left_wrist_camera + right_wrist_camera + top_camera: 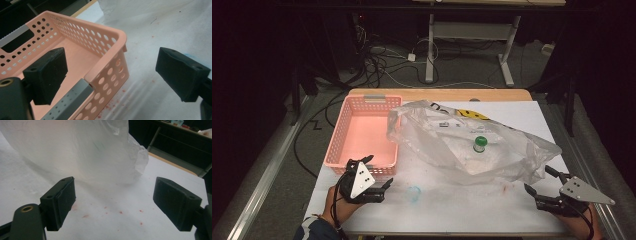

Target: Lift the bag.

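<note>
A pink perforated basket stands at the table's left, empty inside. A clear plastic bag lies crumpled across the middle, with a small green-capped bottle inside it. My left gripper hovers open at the basket's near right corner; in the left gripper view that corner sits between the jaws. My right gripper is open at the front right, just short of the bag's right end. Nothing is held by either one.
A white sheet covers the wooden table, with small red specks and a faint blue ring mark. Cables and a desk frame lie on the floor beyond the far edge.
</note>
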The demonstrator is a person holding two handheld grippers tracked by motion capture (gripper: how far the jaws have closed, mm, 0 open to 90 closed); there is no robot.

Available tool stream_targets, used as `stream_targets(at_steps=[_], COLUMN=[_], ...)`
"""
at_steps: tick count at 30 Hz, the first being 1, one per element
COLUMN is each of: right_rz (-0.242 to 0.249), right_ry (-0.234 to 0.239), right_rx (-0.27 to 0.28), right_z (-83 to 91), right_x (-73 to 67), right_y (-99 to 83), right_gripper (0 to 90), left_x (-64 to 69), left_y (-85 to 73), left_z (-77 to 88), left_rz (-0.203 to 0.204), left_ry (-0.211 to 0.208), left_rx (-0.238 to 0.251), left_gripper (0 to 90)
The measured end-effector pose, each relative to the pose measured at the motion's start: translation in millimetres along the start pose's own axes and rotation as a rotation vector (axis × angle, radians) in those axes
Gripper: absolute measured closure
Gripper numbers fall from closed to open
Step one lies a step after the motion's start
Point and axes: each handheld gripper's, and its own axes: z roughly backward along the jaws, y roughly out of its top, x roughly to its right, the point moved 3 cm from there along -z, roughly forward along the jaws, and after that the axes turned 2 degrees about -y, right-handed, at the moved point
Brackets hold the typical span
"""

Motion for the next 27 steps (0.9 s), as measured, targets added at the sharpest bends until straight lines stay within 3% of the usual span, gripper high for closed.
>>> stream_targets(at_steps=[27], right_rz=[0.005], right_ry=[0.003], right_rx=[-0.008], right_z=[-3.8], right_x=[1.4], right_y=[-0.9], right_gripper=[19.1], left_x=[-2.0], left_y=[0.1], left_z=[-4.4], left_rz=[-0.003], left_ry=[-0.005], left_rx=[-0.012], left_gripper=[9.8])
